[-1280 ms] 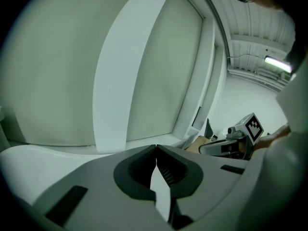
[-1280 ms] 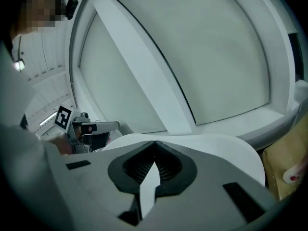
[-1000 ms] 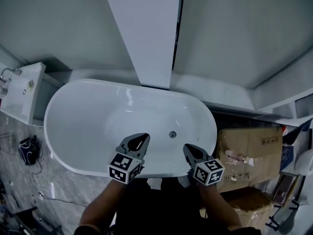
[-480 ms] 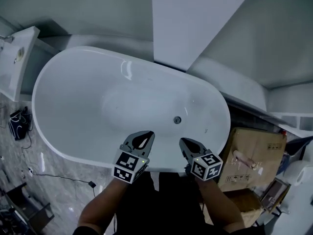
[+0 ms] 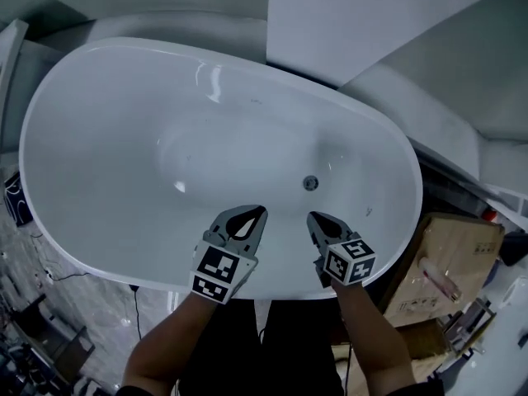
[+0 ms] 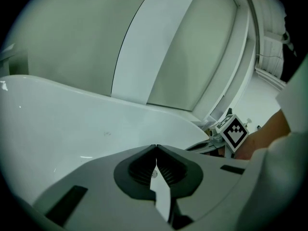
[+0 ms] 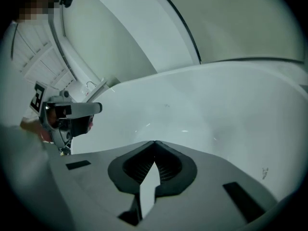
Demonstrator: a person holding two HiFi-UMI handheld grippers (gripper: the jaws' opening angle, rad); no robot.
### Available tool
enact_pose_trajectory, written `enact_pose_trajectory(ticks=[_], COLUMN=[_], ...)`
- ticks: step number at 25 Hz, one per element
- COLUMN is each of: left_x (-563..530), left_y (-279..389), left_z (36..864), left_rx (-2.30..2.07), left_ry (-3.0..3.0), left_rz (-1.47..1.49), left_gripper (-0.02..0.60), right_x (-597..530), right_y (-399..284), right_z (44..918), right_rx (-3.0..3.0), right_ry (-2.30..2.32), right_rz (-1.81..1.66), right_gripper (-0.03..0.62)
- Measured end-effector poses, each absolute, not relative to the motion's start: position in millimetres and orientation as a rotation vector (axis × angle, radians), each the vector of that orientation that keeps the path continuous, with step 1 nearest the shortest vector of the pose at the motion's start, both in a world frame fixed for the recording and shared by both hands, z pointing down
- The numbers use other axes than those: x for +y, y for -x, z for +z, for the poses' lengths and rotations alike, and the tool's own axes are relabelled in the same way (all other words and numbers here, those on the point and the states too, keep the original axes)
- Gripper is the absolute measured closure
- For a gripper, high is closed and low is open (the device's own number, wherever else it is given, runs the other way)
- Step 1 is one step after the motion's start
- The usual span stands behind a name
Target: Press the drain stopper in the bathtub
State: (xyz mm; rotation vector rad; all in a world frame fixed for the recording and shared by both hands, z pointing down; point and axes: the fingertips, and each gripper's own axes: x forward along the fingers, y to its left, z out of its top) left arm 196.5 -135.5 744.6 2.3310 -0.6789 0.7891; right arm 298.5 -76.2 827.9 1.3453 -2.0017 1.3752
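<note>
A white oval bathtub (image 5: pixel 91 221) fills the head view. Its small round metal drain stopper (image 5: pixel 310 183) sits on the tub floor, right of centre. Both grippers hover over the near rim, short of the stopper. My left gripper (image 5: pixel 258 212) is shut and empty, down-left of the stopper. My right gripper (image 5: pixel 313 217) is shut and empty too, just below the stopper. In the left gripper view the jaws (image 6: pixel 156 147) meet at the tips, with the tub wall (image 6: pixel 72 124) behind. The right gripper view shows the jaws (image 7: pixel 154 142) closed over the tub's inside (image 7: pixel 216 109).
A white panel (image 5: pixel 363 15) leans against the wall behind the tub. Cardboard boxes (image 5: pixel 445 262) stand at the right of the tub. Cables and a dark object (image 5: pixel 15 198) lie on the grey floor at the left. The other gripper (image 6: pixel 235 130) shows at the right of the left gripper view.
The head view has moved closer over the tub, which now fills more of the frame. Both grippers have come forward over the near rim, nearer the stopper, still shut.
</note>
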Motion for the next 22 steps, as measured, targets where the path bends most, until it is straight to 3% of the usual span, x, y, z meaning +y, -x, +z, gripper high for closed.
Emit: enact_pose_trajectory(ticks=[10,22], left_x=[-110.2,-99.7], left_y=[-191.1,-189.0], left_z=[898.9,1076.5], left_rx=[-0.583,-0.54], left_ry=[-2.211,-2.13], left_rz=[0.9,1.014], left_gripper=[0.565,0.565], right_x=[-81.2,-60.1], right_y=[-341.6,-378.6], right_z=[1042.9,1227.6], right_rx=[-1.818,-1.55], right_ry=[-1.362,-1.28], right_rz=[1.188,1.155], right_gripper=[0.58,0.58])
